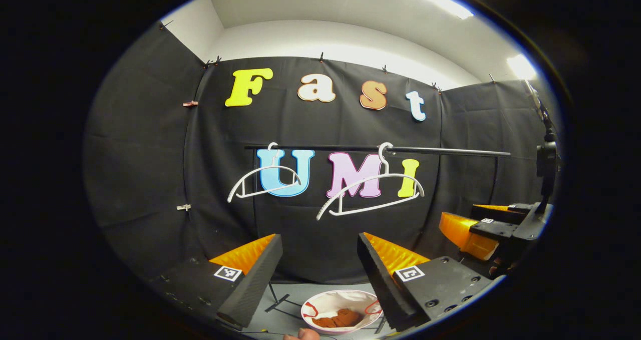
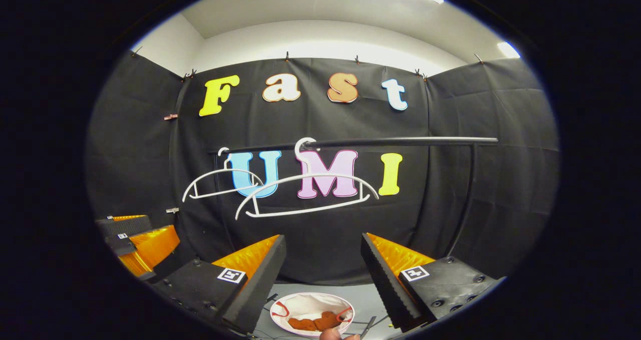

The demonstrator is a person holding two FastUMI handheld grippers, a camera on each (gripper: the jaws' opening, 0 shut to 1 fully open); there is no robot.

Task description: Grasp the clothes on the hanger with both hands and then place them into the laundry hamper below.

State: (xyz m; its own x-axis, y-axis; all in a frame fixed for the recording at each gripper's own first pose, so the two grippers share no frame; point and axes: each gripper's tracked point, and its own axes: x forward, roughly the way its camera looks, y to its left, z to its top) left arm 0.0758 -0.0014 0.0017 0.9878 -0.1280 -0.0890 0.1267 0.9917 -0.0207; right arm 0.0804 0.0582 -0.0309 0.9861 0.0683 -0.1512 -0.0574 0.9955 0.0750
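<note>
A rust-brown garment [image 1: 340, 320] [image 2: 314, 323] lies inside the round white laundry hamper [image 1: 325, 302] [image 2: 300, 302] on the floor below. Two bare white hangers [image 1: 263, 180] [image 1: 370, 192] [image 2: 220, 182] [image 2: 305, 192] hang from the black rail [image 1: 425, 150] [image 2: 400, 141]. My left gripper [image 1: 318, 280] is open, its fingers wide apart above the hamper with nothing between them. My right gripper [image 2: 323, 280] is open too and holds nothing. In the left gripper view the right gripper [image 1: 481, 225] shows at the right edge; in the right gripper view the left gripper [image 2: 135, 240] shows at the left edge.
The rail's black uprights [image 2: 468, 200] stand before the black cloth wall. A camera stand [image 1: 546, 164] rises at the far right. A fingertip [image 1: 303, 335] [image 2: 333, 335] pokes in at the bottom edge. Thin black frame legs [image 1: 278, 300] lie on the grey floor beside the hamper.
</note>
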